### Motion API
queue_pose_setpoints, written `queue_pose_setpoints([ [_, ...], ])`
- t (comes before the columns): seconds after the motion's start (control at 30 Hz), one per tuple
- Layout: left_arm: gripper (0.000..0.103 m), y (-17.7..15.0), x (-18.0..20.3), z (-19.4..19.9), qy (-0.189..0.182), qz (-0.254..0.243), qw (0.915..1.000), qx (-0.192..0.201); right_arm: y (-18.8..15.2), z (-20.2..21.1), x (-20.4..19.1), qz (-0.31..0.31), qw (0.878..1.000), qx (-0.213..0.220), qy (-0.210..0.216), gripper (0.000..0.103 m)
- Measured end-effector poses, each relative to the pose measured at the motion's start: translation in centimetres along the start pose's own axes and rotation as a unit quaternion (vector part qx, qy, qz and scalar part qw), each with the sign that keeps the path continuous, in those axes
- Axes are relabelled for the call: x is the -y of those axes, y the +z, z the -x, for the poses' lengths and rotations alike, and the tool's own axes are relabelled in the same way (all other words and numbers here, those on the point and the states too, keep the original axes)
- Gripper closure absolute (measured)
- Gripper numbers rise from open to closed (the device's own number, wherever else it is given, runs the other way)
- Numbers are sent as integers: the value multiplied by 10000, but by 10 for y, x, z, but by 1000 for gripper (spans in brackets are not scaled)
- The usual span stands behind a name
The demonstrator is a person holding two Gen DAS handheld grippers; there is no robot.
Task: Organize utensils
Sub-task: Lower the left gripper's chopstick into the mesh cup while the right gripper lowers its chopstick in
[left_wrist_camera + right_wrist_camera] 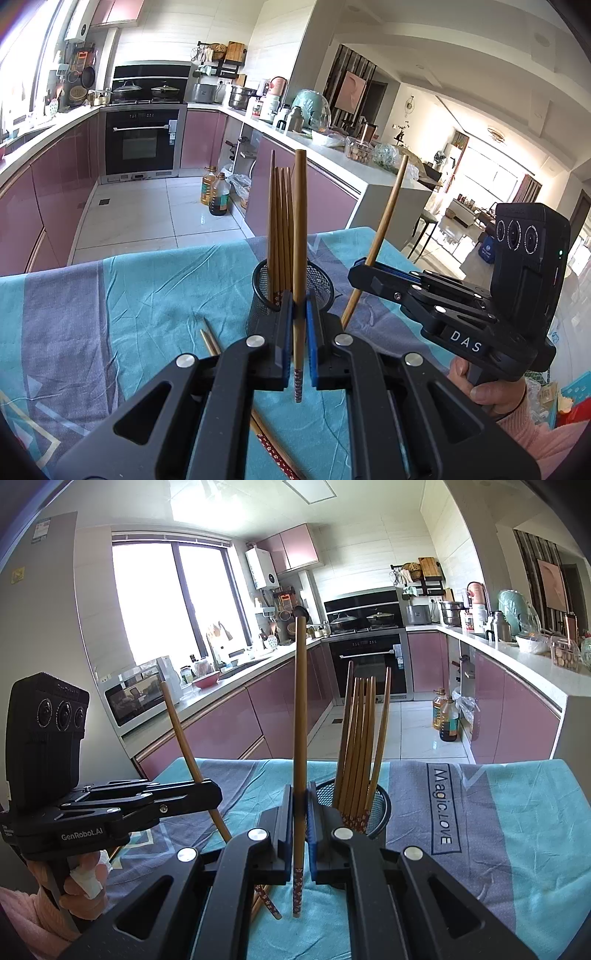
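Left gripper point(300, 314) is clamped on one upright chopstick point(300, 236) just in front of the mesh holder point(258, 295). Right gripper point(300, 805) likewise grips another chopstick point(300, 720) beside the holder, which contains several chopsticks point(360, 746); loose chopsticks point(210, 341) lie on the tablecloth point(147, 295) before it.

Two grippers are in view, the left gripper point(300, 325) and the right gripper point(300, 814), and each one clamps one wooden chopstick point(300, 236) point(300, 716). One black mesh holder point(376, 805) stands on the cloth, with about seven chopsticks point(360, 746) upright in it; they overlap, so this count is not sure. At least two loose chopsticks point(210, 341) lie on the one patterned tablecloth point(129, 295). Two oil bottles point(216, 194) stand on the floor.
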State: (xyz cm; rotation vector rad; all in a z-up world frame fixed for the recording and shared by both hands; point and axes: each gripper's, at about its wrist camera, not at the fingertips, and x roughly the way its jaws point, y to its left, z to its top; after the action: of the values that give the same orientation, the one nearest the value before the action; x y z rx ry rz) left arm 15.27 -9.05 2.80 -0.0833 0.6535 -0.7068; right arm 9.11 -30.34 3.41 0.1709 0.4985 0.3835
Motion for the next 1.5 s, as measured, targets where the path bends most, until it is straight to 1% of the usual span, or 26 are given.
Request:
queue_pose_setpoints([
  [0.07,96,3,-2,0,-1,-14,10000,24,3,1,-1,22,10000,28,-6,97],
  [0.17,96,10,-9,3,-142,34,9999,66,8,2,-1,51,10000,81,-8,97],
  [0.43,96,30,-16,15,-80,-43,9994,341,24,5,0,113,9996,242,-25,97],
  [0.67,96,49,-14,26,-101,-95,9981,608,37,10,1,171,9990,404,-55,97],
  [0.93,96,58,-2,38,-168,-140,9960,861,50,12,-3,305,9980,547,-89,97],
  [1.13,96,65,8,34,-139,-176,9949,983,56,5,-6,434,9968,627,-242,97],
  [1.27,96,62,15,28,-87,-179,9949,993,54,-4,-7,517,9961,608,-377,97],
  [1.37,96,62,20,21,68,-264,9953,933,50,-13,-6,512,9965,529,-405,97],
  [1.5,96,56,25,6,280,-356,9962,742,44,-23,-4,440,9971,414,-452,97],
])
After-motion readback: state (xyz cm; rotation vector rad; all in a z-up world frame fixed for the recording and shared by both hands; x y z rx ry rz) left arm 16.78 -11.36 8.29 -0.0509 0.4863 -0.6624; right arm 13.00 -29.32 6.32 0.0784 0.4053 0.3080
